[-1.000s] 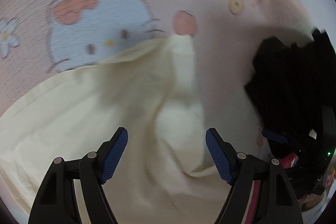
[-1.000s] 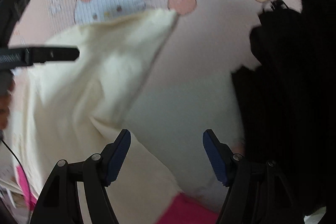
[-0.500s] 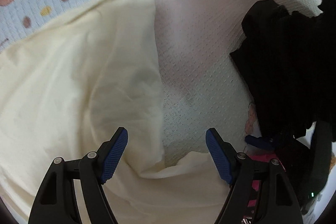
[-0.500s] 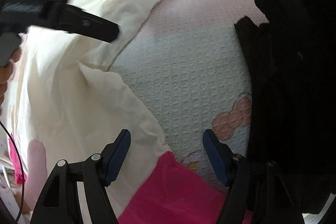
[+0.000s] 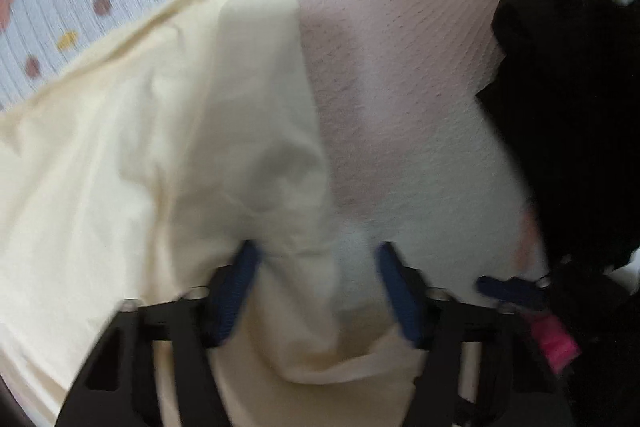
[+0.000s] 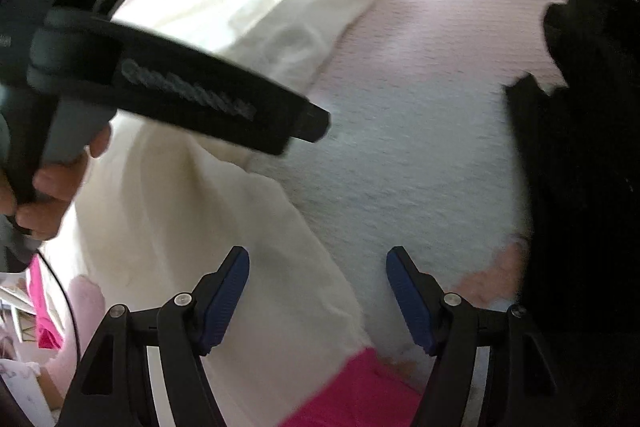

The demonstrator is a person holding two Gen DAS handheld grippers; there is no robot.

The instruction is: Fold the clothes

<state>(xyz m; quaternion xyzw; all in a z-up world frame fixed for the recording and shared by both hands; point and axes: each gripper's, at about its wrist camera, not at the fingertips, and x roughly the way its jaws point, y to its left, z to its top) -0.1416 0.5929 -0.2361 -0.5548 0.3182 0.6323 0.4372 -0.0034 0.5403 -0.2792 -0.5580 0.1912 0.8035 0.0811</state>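
Note:
A cream garment lies rumpled on the pink cartoon-print sheet, one corner pointing at a printed apple. My left gripper points steeply down into it. Its jaws are closing with a raised fold of the cream cloth between them; the fold touches the left pad and stands clear of the right pad. In the right wrist view the cream garment spreads left and centre. My right gripper hangs open over its edge and the sheet, holding nothing.
A heap of black clothes fills the right side, also black clothes in the right view. A bright pink garment lies at the bottom. The left tool's black casing and the person's hand cross the upper left.
My left gripper has come down onto the cream garment, and a fold now stands between its jaws. The left tool reaches further across the right wrist view. The right gripper stays open.

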